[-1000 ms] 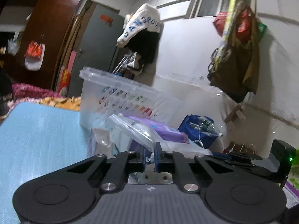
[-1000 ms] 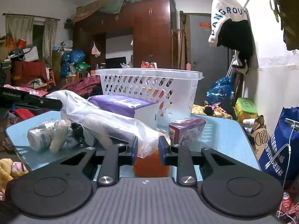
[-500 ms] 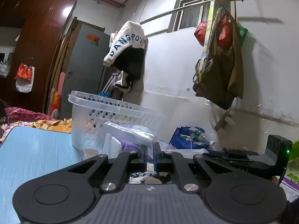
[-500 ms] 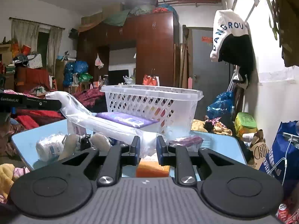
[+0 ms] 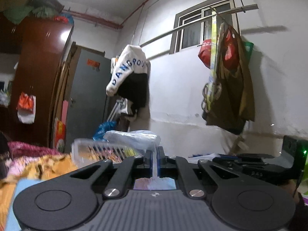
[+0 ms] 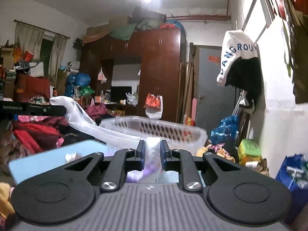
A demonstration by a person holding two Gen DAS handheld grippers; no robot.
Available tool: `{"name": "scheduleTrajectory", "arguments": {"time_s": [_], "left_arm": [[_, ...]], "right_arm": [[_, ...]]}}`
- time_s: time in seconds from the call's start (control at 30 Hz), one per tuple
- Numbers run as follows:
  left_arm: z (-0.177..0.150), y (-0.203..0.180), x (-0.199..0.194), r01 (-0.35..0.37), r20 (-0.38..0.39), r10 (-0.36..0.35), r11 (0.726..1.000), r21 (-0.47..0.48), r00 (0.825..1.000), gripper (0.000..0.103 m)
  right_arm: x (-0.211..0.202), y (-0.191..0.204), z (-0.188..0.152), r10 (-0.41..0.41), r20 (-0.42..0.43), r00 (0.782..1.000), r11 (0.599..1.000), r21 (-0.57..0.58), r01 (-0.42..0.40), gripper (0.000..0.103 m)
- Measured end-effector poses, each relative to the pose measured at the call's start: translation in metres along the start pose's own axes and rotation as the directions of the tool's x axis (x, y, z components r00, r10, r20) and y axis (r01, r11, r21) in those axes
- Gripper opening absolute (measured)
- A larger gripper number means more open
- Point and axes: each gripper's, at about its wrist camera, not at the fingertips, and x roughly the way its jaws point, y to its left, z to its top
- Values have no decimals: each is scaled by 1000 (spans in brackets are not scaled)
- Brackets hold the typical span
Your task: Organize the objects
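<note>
Both hand-held grippers pinch the clear crinkled plastic bag (image 6: 84,123): the left hand-held gripper (image 5: 153,160) at lower centre, the right hand-held gripper (image 6: 152,152) likewise, before the white slotted plastic basket (image 6: 154,130).

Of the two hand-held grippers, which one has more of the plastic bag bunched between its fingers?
The right hand-held gripper: a thick wad of clear plastic bag fills it. The left hand-held gripper pinches a thin strip.

Both grippers — left (image 5: 154,162), right (image 6: 152,154) — clamped tight, pointing level.
</note>
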Motion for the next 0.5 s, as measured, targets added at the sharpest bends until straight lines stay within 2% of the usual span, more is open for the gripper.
{"name": "scheduleTrajectory", "arguments": {"time_s": [0.1, 0.2, 0.27, 0.37, 0.5], "left_arm": [[21, 9, 30, -43, -19, 44, 998, 35, 999, 6], [34, 28, 70, -87, -66, 88, 996, 24, 994, 6], [34, 43, 96, -110, -110, 110, 994, 6, 988, 6], [24, 67, 140, -173, -205, 162, 984, -37, 965, 6], [11, 78, 170, -221, -276, 202, 975, -38, 940, 6]], "right_arm": [[21, -10, 23, -15, 13, 1000, 1000, 3, 15, 18], [53, -25, 42, -27, 4, 1000, 999, 27, 27, 18], [80, -36, 47, -34, -32, 999, 998, 49, 35, 18], [123, -47, 42, -63, -110, 992, 996, 61, 70, 17], [173, -53, 21, -111, -237, 965, 992, 30, 121, 16]]}}
